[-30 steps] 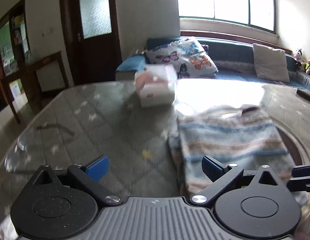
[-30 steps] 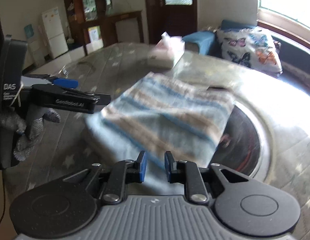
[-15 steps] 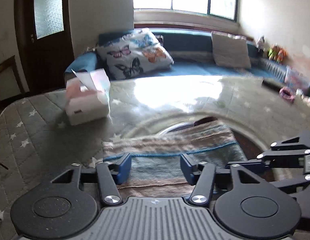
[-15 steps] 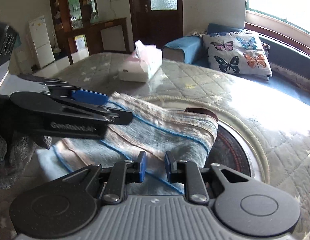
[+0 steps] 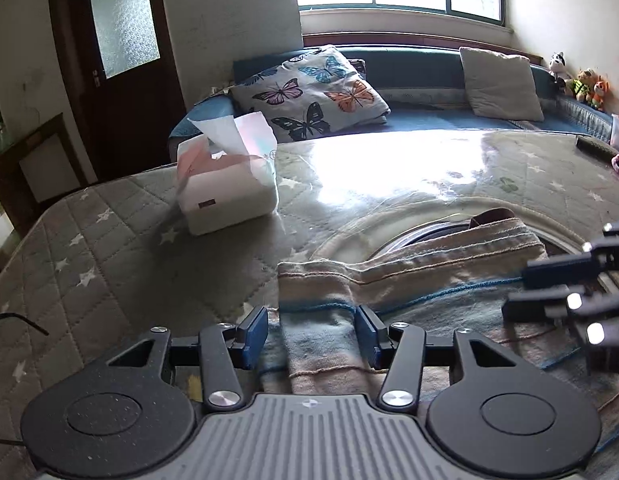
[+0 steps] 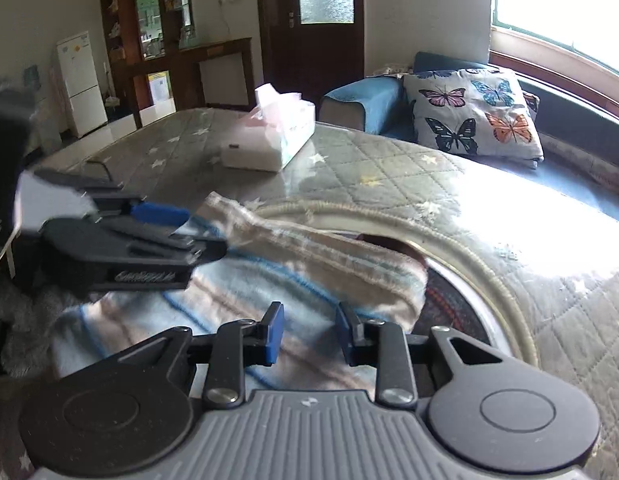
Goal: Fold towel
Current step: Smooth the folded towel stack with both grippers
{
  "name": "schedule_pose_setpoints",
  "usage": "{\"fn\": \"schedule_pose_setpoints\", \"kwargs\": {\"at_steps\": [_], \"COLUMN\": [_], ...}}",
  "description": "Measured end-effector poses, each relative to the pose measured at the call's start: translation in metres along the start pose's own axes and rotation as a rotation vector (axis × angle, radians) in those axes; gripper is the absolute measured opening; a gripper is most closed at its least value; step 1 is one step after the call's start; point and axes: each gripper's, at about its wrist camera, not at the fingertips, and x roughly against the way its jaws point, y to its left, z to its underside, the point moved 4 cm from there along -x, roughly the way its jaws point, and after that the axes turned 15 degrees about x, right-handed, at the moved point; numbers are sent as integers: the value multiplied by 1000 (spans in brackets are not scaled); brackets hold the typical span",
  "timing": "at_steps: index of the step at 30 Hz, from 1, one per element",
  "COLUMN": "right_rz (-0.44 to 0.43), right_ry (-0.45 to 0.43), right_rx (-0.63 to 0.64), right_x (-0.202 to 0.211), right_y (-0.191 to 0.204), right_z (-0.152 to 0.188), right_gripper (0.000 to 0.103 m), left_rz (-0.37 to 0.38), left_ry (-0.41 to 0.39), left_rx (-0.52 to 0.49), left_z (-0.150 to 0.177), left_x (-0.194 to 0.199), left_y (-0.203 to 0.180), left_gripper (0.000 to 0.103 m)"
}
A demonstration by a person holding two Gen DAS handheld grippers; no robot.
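We find the striped blue-and-beige terry towel (image 5: 409, 292) lying folded on the grey star-quilted table cover (image 5: 109, 248), partly over a round metal-rimmed inset. We note the left gripper (image 5: 311, 330) released, its blue pads straddling the towel's left edge. We note the right gripper (image 6: 308, 330) likewise released above the towel. A white tissue box (image 5: 229, 196) stands well apart.

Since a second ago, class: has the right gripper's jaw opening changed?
Yes. The right gripper has opened: its blue pads stand wider apart over the towel.
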Motion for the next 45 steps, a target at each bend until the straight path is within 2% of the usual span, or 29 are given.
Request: {"fn": "schedule_pose_setpoints", "kwargs": {"at_steps": [6, 11, 20, 24, 28, 39, 45], "right_rz": [47, 41, 5, -9, -12, -156, -225], "right_ry": [19, 29, -4, 34, 21, -14, -50], "right_rx": [-18, -58, 2, 23, 42, 157, 233], "right_x": [-17, -21, -3, -17, -12, -1, 5], "right_y": [-22, -36, -19, -9, -2, 66, 109], "right_z": [-6, -6, -12, -6, -7, -15, -18], "right_gripper": [28, 27, 28, 28, 28, 28, 28], "left_rz": [3, 6, 22, 43, 52, 55, 32], "left_ry": [2, -24, -20, -9, -34, 28, 40], "left_rx": [5, 20, 63, 84, 104, 91, 91], "left_z": [-1, -7, -8, -7, -12, -11, -11], "left_x": [-2, 6, 2, 3, 12, -2, -5], "left_y": [1, 7, 14, 20, 27, 40, 49], "left_gripper": [53, 53, 53, 55, 54, 54, 54]}}
